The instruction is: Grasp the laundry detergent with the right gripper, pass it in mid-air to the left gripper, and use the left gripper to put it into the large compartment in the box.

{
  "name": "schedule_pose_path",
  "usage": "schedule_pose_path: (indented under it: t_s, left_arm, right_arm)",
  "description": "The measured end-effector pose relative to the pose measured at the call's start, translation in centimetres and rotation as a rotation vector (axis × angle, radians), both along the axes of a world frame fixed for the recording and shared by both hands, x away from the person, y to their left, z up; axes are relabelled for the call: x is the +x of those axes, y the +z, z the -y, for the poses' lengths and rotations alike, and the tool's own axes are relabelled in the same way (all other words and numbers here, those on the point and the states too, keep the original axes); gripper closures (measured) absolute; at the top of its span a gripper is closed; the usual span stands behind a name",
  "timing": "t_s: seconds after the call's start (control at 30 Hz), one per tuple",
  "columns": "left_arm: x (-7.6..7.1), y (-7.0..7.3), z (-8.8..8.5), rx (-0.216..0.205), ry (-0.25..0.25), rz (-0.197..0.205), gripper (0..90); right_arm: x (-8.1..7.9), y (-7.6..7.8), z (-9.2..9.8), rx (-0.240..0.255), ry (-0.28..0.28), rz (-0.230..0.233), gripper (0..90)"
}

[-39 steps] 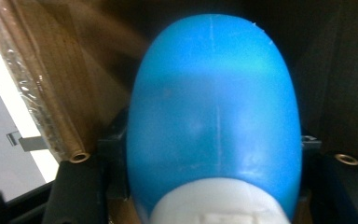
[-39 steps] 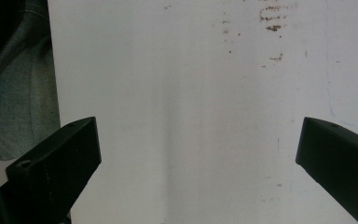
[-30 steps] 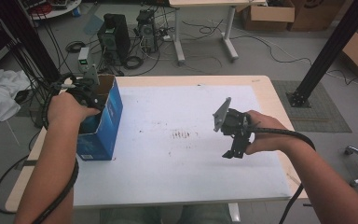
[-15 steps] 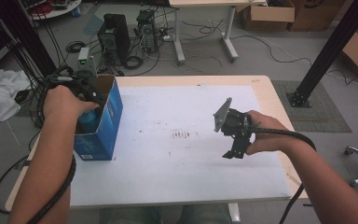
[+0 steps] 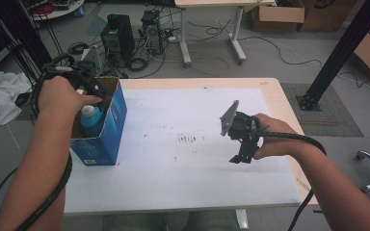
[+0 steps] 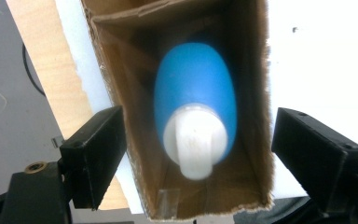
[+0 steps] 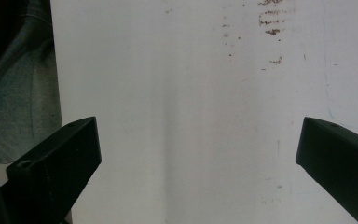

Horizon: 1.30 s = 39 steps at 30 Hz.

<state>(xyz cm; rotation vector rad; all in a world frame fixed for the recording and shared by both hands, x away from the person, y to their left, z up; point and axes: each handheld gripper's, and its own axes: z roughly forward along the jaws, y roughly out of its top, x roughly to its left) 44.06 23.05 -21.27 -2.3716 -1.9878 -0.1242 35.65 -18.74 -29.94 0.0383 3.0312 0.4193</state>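
Where the left gripper (image 5: 92,92) had sat low in the mouth of the box (image 5: 107,139) a second before, it now hung above that opening, its jaws having just been opening, spread clear to either side of the box's walls with nothing pressed between them. The blue bottle (image 6: 196,93) stood upright inside the box, white cap (image 6: 195,140) up, apart from both jaws, so I judged it had been let go and the packing step was as good as finished. The box stood at the left edge of the table (image 5: 192,192). Well to the right of the box, the right gripper (image 5: 241,156) hovered just where it had been, jaws wide and empty over the bare tabletop.
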Motion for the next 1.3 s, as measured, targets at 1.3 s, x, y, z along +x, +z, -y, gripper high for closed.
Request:
schedule_pose_path:
  t_s: [1.3]
  left_arm:
    - [-0.9, 1.9, 9.7, -0.117, -0.557, -0.108, 0.2]
  right_arm:
    - [0.3, 0.4, 0.5, -0.002, -0.023, -0.009, 0.0]
